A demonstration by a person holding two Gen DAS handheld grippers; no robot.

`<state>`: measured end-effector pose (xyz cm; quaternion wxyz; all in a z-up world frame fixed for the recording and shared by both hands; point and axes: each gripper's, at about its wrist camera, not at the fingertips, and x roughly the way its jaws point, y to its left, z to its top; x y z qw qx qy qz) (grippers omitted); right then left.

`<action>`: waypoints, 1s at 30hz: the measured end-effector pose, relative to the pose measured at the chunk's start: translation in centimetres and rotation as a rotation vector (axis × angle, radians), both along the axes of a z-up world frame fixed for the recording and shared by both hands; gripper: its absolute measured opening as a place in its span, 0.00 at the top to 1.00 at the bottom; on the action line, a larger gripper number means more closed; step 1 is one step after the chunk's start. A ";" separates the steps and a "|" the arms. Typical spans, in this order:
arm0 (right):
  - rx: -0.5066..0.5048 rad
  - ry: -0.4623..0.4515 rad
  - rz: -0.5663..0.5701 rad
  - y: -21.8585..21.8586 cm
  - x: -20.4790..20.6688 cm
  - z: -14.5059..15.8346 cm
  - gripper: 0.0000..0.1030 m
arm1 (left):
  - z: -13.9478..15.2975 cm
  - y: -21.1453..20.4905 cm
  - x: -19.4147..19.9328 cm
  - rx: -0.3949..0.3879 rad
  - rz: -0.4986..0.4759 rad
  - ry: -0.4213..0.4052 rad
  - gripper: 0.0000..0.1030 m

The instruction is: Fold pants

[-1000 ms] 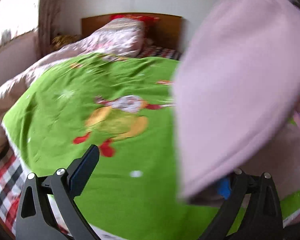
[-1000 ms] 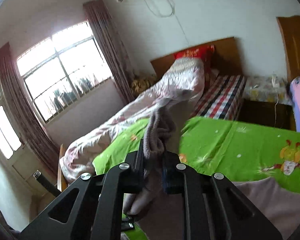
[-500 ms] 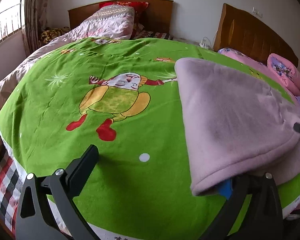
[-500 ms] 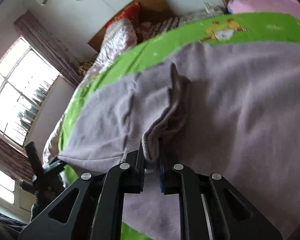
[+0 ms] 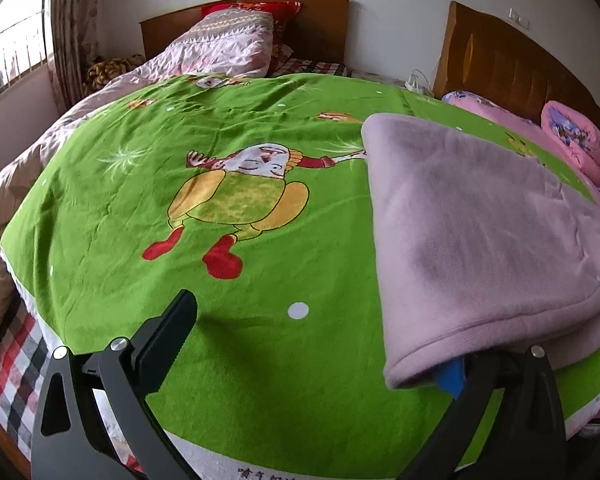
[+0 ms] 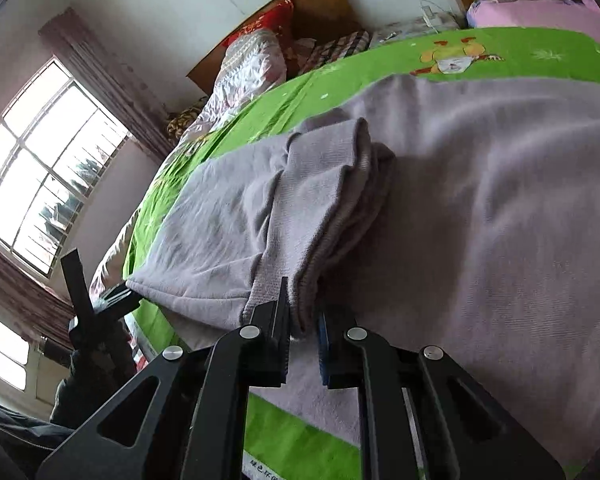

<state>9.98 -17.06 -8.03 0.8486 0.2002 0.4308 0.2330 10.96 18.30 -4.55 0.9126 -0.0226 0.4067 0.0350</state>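
Observation:
The lilac fleece pants (image 5: 472, 232) lie folded over on the right side of the green cartoon blanket (image 5: 220, 152). My left gripper (image 5: 312, 356) stands open at the near edge of the bed; the fold's rounded near corner drapes over its right finger (image 5: 450, 374), while its left finger is bare. In the right wrist view my right gripper (image 6: 304, 324) is shut on the ribbed end of the pants (image 6: 324, 200), low over the layer of pants beneath. The left gripper (image 6: 92, 304) shows at the fold's far corner.
A second bed with a pink quilt (image 5: 220, 48) and wooden headboard (image 5: 320, 28) stands behind. Pink bedding (image 5: 572, 140) lies at the right by another headboard. A window (image 6: 40, 168) with curtains is on the left. Checked sheet (image 5: 8, 356) shows below the blanket.
The right gripper has come down with the pants' end, from hanging in the air to lying on the lower layer. The cloth that swung past the left camera now rests flat. The left gripper barely moved.

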 end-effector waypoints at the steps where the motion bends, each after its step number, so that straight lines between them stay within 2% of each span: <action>1: 0.007 0.010 0.001 0.0 -0.1 -0.3 0.88 | 0.0 0.0 0.1 0.002 -0.001 0.000 0.01; 7: 0.013 0.035 0.006 -0.7 -0.3 -0.7 0.88 | 0.3 -0.6 -0.5 0.047 -0.015 0.010 0.02; 9: -0.051 0.019 0.023 -0.5 -0.5 0.0 0.82 | 1.1 -1.3 -1.6 0.107 -0.083 0.021 0.02; 11: -0.112 -0.024 0.043 -0.3 -1.2 1.2 0.59 | 2.0 -2.0 -3.2 0.160 -0.187 0.045 0.02; 12: -0.142 -0.065 0.047 -0.5 -1.6 2.1 0.54 | 2.9 -2.2 -4.5 0.168 -0.256 0.059 0.02; 13: -0.166 -0.094 0.047 -0.5 -1.8 2.7 0.50 | 3.8 -2.2 -5.0 0.159 -0.272 0.051 0.02; 16: -0.270 -0.192 0.082 0.4 -0.7 4.7 0.50 | 9.0 -1.3 -5.0 0.000 -0.267 -0.097 0.02; 18: -0.347 -0.245 0.145 2.5 1.0 5.5 0.50 | 11.6 -1.8 -2.8 -0.104 -0.248 -0.208 0.02; 20: -0.426 -0.268 0.227 5.3 3.3 5.6 0.50 | 12.1 -3.5 0.6 -0.211 -0.255 -0.225 0.02; 22: -0.471 -0.274 0.249 7.2 5.0 5.6 0.50 | 10.4 -6.2 6.4 -0.306 -0.266 -0.135 0.02; 23: -0.488 -0.264 0.272 8.0 5.7 5.3 0.50 | 9.7 -7.1 7.9 -0.315 -0.279 -0.109 0.02; 24: -0.500 -0.246 0.294 8.5 6.3 4.9 0.48 | 8.0 -8.3 10.2 -0.308 -0.284 -0.049 0.02; 25: -0.514 -0.228 0.302 8.7 6.5 4.3 0.42 | 6.2 -9.4 12.2 -0.272 -0.271 0.019 0.02; 27: -0.578 -0.154 0.304 8.5 7.1 1.9 0.37 | 2.7 -10.4 14.5 -0.206 -0.225 0.149 0.02; 28: -0.548 -0.183 0.301 7.7 6.7 1.2 0.35 | 1.9 -10.5 14.8 -0.200 -0.222 0.166 0.02; 29: -0.521 -0.188 0.295 7.3 6.5 1.1 0.35 | 1.8 -10.9 14.3 -0.165 -0.235 0.128 0.02; 30: -0.499 -0.187 0.287 6.8 6.3 1.2 0.35 | 1.7 -11.1 14.3 -0.147 -0.242 0.132 0.02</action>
